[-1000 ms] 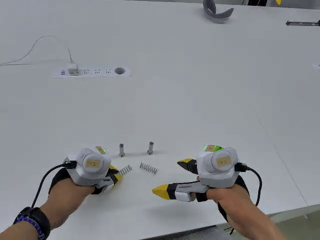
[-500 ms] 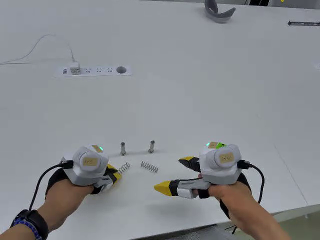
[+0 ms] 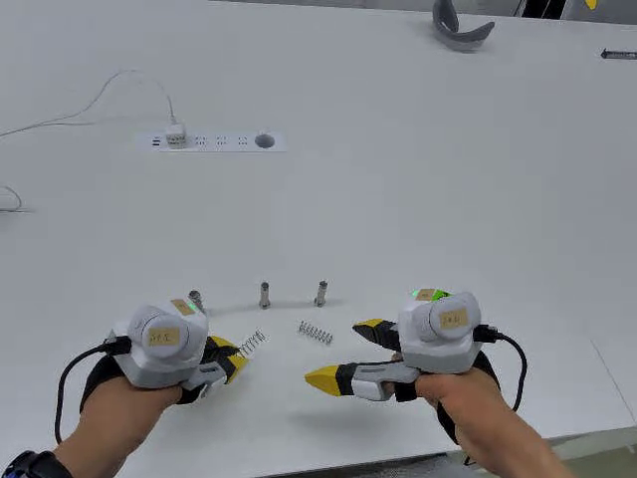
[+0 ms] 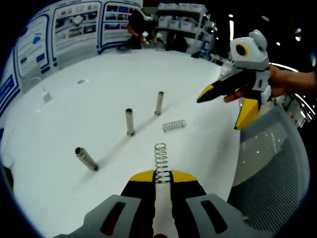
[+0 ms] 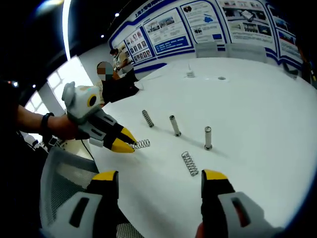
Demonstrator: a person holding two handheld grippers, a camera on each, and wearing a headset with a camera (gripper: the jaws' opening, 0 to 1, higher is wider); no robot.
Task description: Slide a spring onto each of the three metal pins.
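Three metal pins stand in a row on the white table: the left pin (image 3: 196, 299) wears a spring (image 4: 85, 158), the middle pin (image 3: 265, 294) and the right pin (image 3: 320, 292) are bare. My left gripper (image 3: 237, 354) is shut on one end of a second spring (image 3: 251, 343), which sticks out past its yellow tips (image 4: 159, 157). A third spring (image 3: 316, 333) lies loose on the table in front of the right pin. My right gripper (image 3: 348, 354) is open beside that loose spring (image 5: 189, 163), with nothing between its jaws.
A white power strip (image 3: 219, 141) with a plugged-in cable lies further back on the left. A dark curved object (image 3: 460, 27) rests at the far edge. The table's near edge runs just behind my hands.
The headset camera has shifted, so the left pin with its spring now shows beside my left gripper. Both grippers hold about the same places.
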